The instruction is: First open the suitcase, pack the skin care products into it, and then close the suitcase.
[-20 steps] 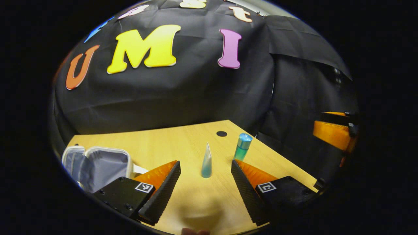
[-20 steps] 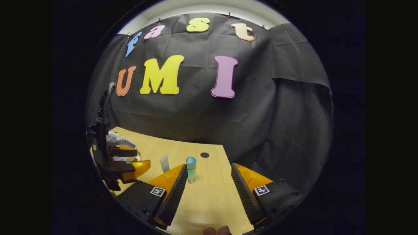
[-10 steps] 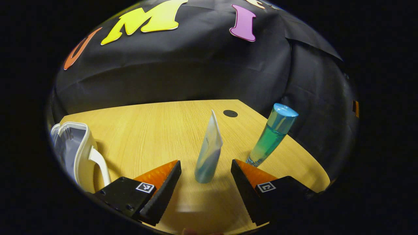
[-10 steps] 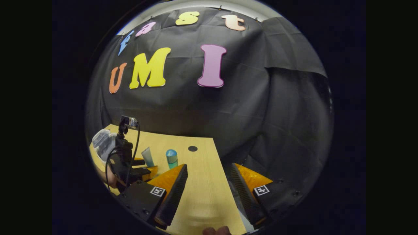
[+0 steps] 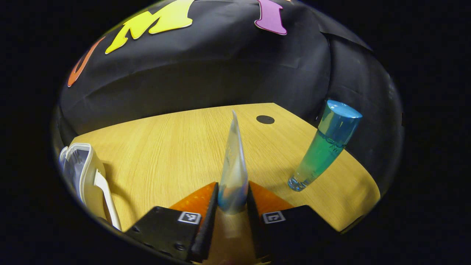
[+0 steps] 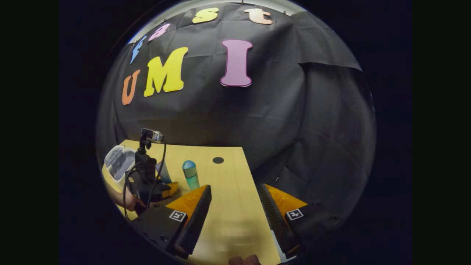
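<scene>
A pale blue squeeze tube (image 5: 233, 173) stands cap-down on the wooden table, and my left gripper (image 5: 232, 200) is shut on its lower end. To its right a green bottle with a blue cap (image 5: 323, 145) stands upright. The small white suitcase (image 5: 82, 175) lies open at the left edge, its grey lining showing. In the right gripper view, the left gripper (image 6: 162, 189) and the hand holding it are at the left, with the tube (image 6: 163, 173), the bottle (image 6: 190, 174) and the suitcase (image 6: 117, 163) near it. My right gripper (image 6: 235, 215) is open over bare table.
The table (image 5: 173, 147) ends at the black cloth wall behind. A round black hole (image 5: 265, 119) sits near its far right corner. The table's right edge (image 6: 254, 198) runs under my right gripper, with dark cloth beyond it.
My left gripper moved forward onto the tube and shut on its lower end. The right gripper drifted slightly and stayed open.
</scene>
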Tool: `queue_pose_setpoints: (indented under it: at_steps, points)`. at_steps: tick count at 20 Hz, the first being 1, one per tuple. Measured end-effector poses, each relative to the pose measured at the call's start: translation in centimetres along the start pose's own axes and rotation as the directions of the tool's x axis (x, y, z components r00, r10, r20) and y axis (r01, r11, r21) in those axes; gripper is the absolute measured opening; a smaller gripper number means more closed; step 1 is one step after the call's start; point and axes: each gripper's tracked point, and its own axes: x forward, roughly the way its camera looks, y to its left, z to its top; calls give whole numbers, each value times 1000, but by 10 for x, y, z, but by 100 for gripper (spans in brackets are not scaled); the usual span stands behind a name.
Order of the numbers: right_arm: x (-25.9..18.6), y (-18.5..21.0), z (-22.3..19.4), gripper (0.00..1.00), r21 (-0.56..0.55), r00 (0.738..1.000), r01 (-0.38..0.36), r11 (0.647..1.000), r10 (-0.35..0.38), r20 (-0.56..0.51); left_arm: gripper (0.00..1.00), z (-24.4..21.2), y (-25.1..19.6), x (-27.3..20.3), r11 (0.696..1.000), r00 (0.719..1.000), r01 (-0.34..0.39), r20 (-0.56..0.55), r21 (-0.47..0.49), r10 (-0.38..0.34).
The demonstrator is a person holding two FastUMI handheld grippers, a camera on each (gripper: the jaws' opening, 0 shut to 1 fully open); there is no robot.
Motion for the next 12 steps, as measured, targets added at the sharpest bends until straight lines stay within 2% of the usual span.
queue_pose_setpoints:
  at_steps: [1, 2, 6, 9, 12]
  points:
    - [4, 5, -3, 78, 4, 1000, -15, 1000, 15, -7, 43, 1, 0, -2, 1000, 1000, 8, -5, -5, -8]
    - [9, 12, -6, 78, 8, 999, -38, 999, 38, -12, 41, -1, 0, -3, 1000, 1000, 11, -10, -15, -11]
    - [34, 51, -21, 79, 31, 986, -152, 988, 154, -57, 40, 11, 6, -26, 999, 1000, 31, -2, -43, -31]
    - [57, 86, -31, 80, 30, 974, -212, 977, 214, -71, 40, 22, 19, -63, 997, 1000, 23, 12, -76, -22]
    - [86, 114, -46, 80, -10, 970, -230, 973, 228, -90, 40, 29, 37, -109, 992, 1000, -11, 23, -128, 14]
